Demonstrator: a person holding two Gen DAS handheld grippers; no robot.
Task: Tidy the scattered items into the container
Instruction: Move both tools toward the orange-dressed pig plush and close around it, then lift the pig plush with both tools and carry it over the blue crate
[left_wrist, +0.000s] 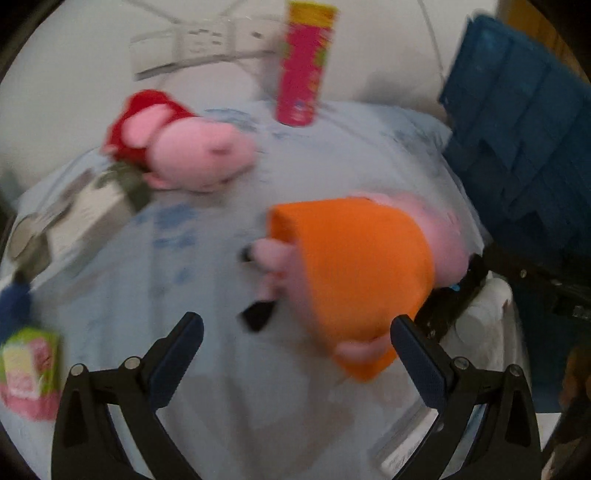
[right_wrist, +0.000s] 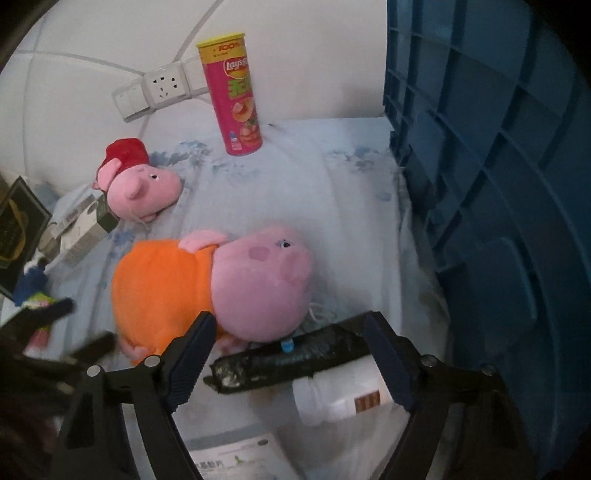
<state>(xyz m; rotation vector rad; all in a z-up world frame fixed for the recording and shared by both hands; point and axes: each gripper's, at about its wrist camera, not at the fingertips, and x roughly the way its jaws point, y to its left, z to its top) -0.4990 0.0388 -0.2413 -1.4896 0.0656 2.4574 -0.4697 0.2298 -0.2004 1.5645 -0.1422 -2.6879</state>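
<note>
Left wrist view, blurred. Left gripper hovers over a pale blue cloth, fingers spread wide, nothing between them. Just ahead lies a plush pig in an orange dress, feet toward the camera, its dress hem close to the right-hand finger; whether they touch cannot be told. Farther back on the left, a smaller plush pig in red lies on its side. A pink chip can stands upright at the back of the cloth, near the wall. A blue crate rises along the right edge. A grey box lies at left beside the small pig; a green and pink packet sits at lower left.

Right wrist view, sharper. Right gripper fingers also wide apart, holding nothing. Between and just past them lie a dark wrapped roll and a white bottle on its side, the roll resting across the bottle's top. The orange-dress pig lies directly ahead, head toward the crate, its head over the roll's far edge. The small pig lies behind it at left, against the grey box. Chip can upright at back, wall sockets behind it. Printed paper lies at the bottom edge. All items are outside the crate.
</note>
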